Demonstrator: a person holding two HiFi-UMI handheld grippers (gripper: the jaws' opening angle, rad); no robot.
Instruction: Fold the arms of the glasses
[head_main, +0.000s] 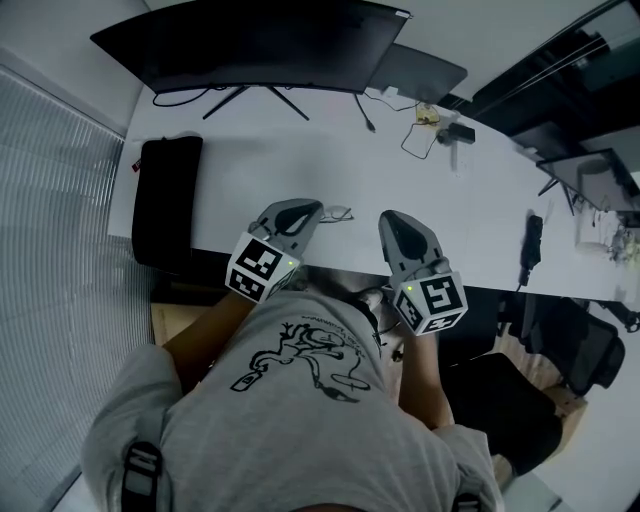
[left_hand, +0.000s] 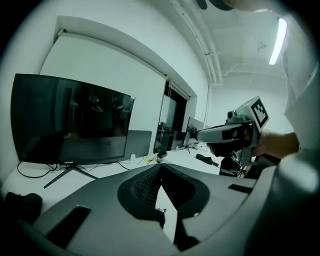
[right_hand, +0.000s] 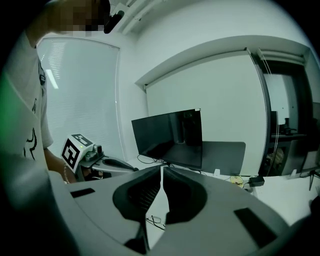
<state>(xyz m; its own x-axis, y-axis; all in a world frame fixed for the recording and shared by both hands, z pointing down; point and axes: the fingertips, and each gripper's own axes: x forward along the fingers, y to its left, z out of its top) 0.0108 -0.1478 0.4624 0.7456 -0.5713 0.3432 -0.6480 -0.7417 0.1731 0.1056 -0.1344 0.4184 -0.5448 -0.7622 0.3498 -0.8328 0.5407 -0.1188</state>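
We hold the left gripper (head_main: 308, 212) and right gripper (head_main: 392, 224) over the near edge of the desk (head_main: 470, 220), fingers of each pressed together on nothing, glasses (head_main: 337, 213) lying between them

The middle of the bench (head_main: 300, 170) can be crossed freely; only the glasses (head_main: 337, 213) are found at 6 o'clock. The way is closed at 12 o'clock by a monitor (head_main: 260, 45), at 9 o'clock by a black case (head_main: 165, 200), and at 1 o'clock by cables (head_main: 428, 118).

Left hand-held gripper (head_main: 312, 210), right hand-held gripper (head_main: 391, 222): jaws together (both empty).
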